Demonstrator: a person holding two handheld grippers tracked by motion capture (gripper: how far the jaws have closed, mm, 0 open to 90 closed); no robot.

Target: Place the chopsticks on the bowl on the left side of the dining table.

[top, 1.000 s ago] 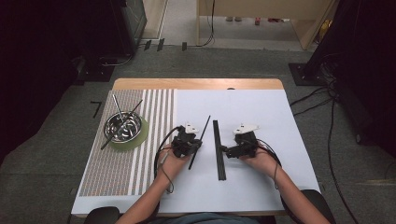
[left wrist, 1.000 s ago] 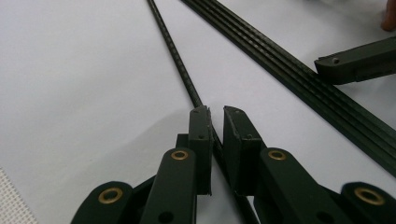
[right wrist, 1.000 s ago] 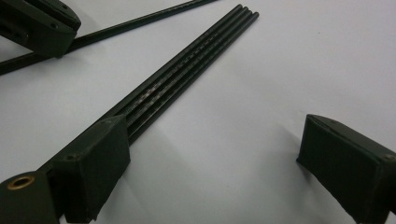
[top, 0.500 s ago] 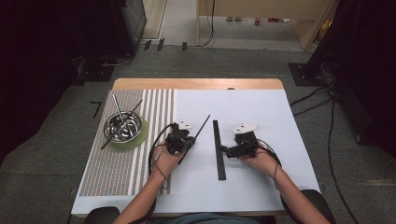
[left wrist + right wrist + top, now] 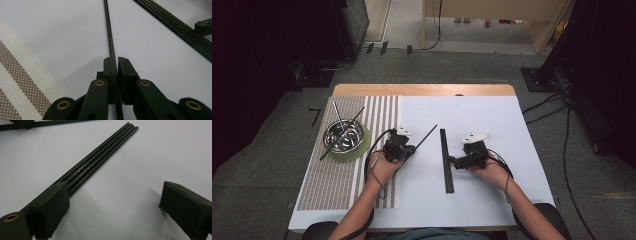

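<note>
Single rod (image 5: pixel 424 137): thin, black, clamped at one end, slanting over the white tabletop (image 5: pixel 492 195).
Rod bundle (image 5: pixel 445 160): several black rods lying flat, side by side.

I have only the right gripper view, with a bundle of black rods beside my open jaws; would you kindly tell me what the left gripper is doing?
Observer: The left gripper has just been closing its jaws and now pinches a single thin black rod.
Operator: Thank you. Does that rod touch the bundle?
Observer: No. In the high view it slants up and away from the gripper, and its far tip stands apart from the bundle.
Operator: Is anything else on the table?
Observer: A steel bowl sits on a striped mat at the left, with two more rods sticking out of it.
</note>
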